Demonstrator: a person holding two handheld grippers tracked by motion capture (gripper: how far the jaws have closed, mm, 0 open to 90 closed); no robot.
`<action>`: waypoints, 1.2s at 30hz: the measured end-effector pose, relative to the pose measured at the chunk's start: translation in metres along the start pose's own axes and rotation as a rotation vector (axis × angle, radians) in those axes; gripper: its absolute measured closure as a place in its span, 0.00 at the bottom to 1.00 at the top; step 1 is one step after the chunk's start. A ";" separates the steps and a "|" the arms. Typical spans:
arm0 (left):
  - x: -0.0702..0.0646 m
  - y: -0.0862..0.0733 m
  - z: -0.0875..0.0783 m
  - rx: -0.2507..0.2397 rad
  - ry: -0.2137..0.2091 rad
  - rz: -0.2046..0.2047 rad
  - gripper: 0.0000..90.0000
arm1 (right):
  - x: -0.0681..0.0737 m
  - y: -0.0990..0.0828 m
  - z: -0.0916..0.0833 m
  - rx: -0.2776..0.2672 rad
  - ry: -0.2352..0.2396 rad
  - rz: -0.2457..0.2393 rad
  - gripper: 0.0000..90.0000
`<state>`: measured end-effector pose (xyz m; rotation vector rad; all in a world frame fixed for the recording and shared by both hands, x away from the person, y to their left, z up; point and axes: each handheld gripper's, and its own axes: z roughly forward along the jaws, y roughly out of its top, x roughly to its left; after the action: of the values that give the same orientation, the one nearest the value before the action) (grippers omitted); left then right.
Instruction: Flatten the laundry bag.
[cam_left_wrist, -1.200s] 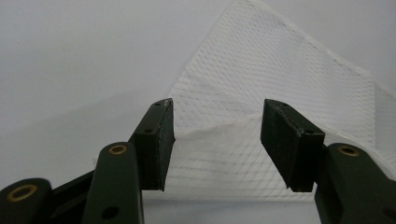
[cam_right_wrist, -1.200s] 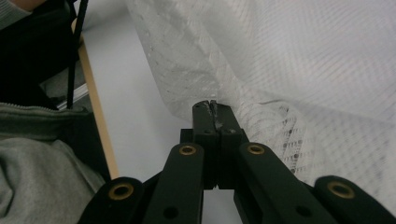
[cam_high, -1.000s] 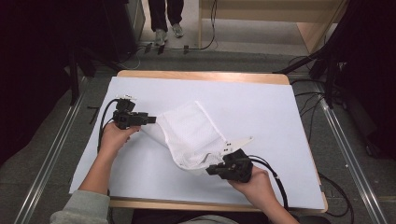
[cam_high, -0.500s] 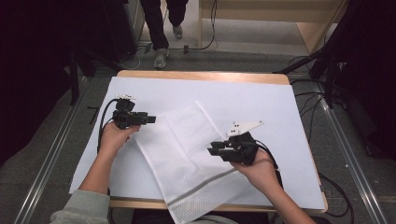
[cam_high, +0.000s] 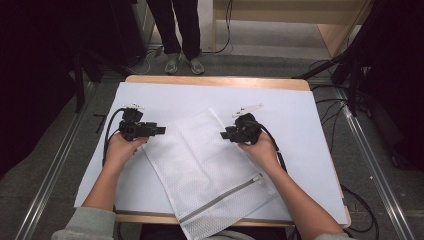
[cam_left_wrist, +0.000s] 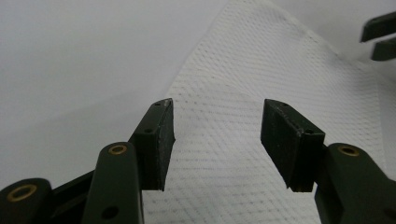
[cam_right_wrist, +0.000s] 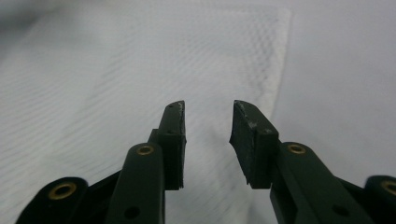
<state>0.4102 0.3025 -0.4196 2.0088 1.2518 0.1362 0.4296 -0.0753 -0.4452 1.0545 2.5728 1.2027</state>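
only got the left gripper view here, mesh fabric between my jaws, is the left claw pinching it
Observer: No. In the high view the left claw is open at the mesh bag's left edge, its pads not pressing on the fabric.
Operator: what are those black tips top right of my picture
Observer: The right claw, over the bag's far right part. Its jaws have just been opening, and the right gripper view shows nothing clamped between them.
Operator: how does the bag lie
Observer: Spread flat on the white table cover, with its zipper end hanging over the near table edge.
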 end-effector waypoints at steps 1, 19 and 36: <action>0.000 -0.001 -0.001 -0.001 -0.001 0.000 0.50 | -0.004 0.003 0.004 0.002 -0.011 0.007 0.74; 0.002 -0.019 -0.015 -0.017 0.030 -0.032 0.50 | -0.025 0.032 0.056 0.075 -0.111 0.002 1.00; -0.012 -0.014 0.001 0.009 0.002 0.022 0.50 | -0.103 0.019 0.014 0.006 -0.312 0.275 1.00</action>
<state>0.3945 0.2953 -0.4259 2.0313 1.2340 0.1435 0.5227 -0.1234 -0.4598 1.5020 2.2498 0.9841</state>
